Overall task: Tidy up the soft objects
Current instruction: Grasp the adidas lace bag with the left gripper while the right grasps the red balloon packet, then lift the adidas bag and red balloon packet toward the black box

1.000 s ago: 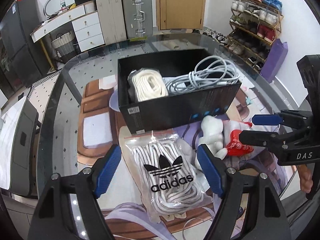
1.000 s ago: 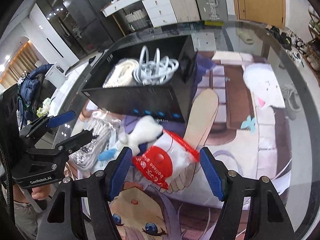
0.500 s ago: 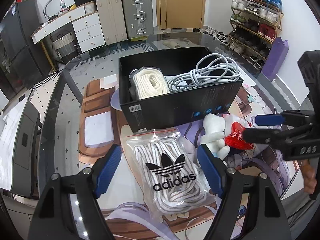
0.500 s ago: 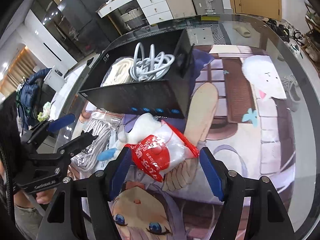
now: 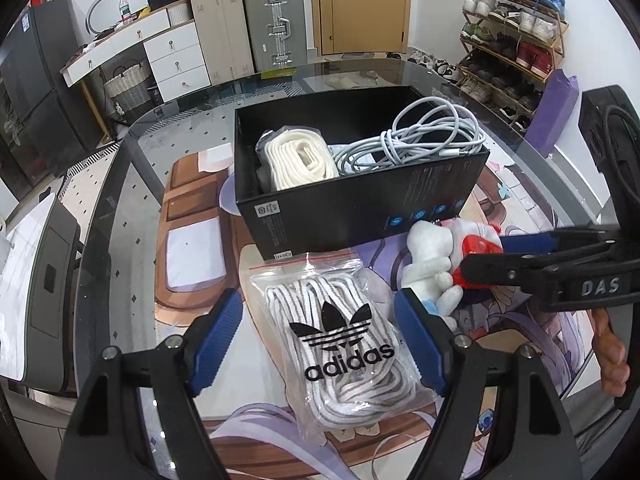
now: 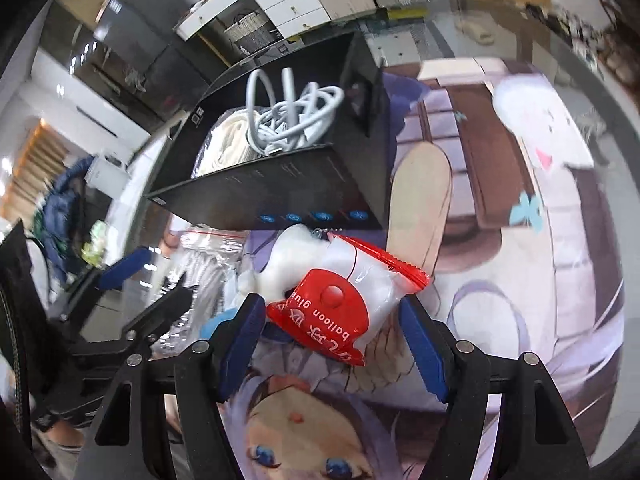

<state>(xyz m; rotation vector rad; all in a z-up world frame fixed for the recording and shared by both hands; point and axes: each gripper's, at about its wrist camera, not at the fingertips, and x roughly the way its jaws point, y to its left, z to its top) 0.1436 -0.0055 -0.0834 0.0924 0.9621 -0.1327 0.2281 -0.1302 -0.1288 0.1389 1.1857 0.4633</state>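
The right gripper [image 6: 332,330] straddles the red-and-clear balloon glue packet [image 6: 344,308], seemingly pinching it; white plush [image 6: 288,264] at 11 o'clock. The left gripper [image 5: 318,338] gapes wide around the adidas laces bag [image 5: 340,332]. A black box [image 5: 360,208] at 12 sits on the anime mat [image 6: 500,280]; shoe rack [image 5: 516,36] at 2.

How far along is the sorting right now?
Done: cream rope and white cable sit in the black box. In hand: nothing gripped; the open right gripper straddles the balloon glue packet. Left: packet, plush toy, adidas laces bag.
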